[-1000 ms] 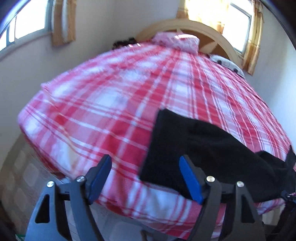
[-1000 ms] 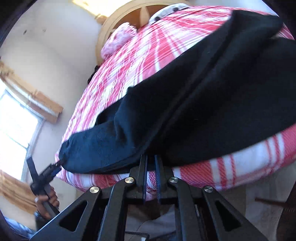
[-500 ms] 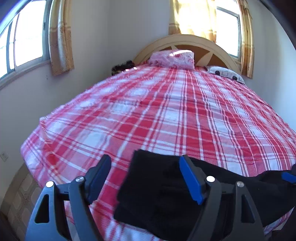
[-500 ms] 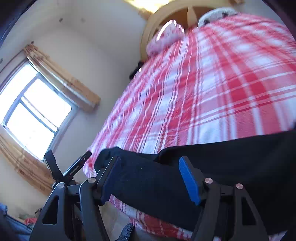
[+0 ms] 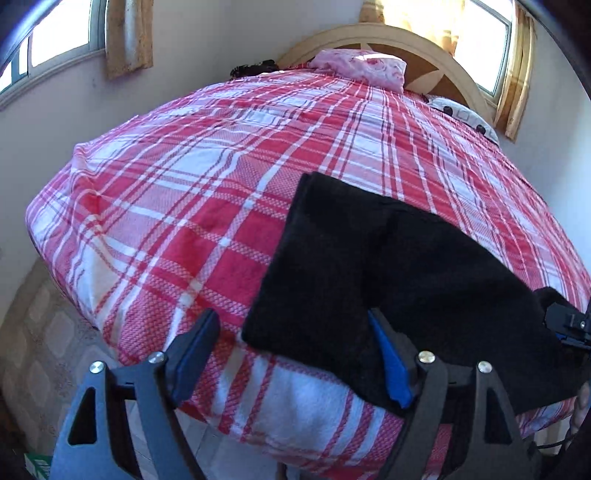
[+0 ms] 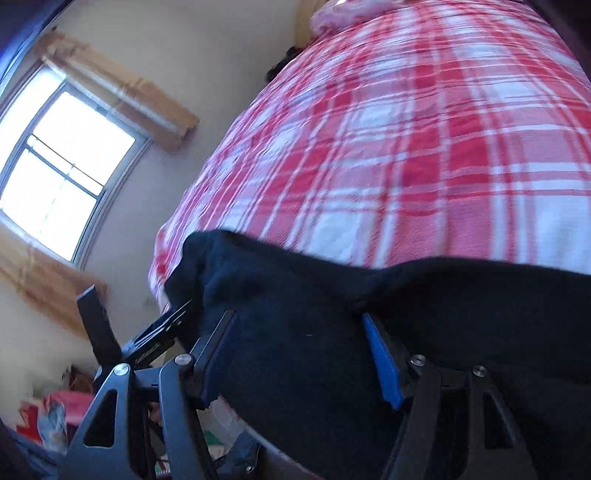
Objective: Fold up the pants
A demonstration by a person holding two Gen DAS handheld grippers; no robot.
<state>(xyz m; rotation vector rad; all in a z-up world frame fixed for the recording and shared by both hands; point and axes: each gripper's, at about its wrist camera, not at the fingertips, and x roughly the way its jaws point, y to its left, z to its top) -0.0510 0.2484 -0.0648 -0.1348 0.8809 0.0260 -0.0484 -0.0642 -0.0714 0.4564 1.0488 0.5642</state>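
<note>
Pants [image 5: 388,280]: black, fuzzy fleece, flat folded slab, frame's lower right.
Bedspread [image 5: 207,206]: woven red-white plaid.
Left claw [image 5: 295,354]: apart, just widened, gripping nothing.
Right claw [image 6: 299,354]: apart, just opened, over fleece.

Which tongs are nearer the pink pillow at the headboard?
Left. The left tongs face the pillow up the bed; the right tongs sit at the bed's other corner, diagonally across.

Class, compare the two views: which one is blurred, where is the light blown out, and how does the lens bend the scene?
Left wrist view: sharp, bed bulging from fisheye, window overexposed. Right wrist view: motion-smeared plaid, window blown white, black pants nearly detailless.
</note>
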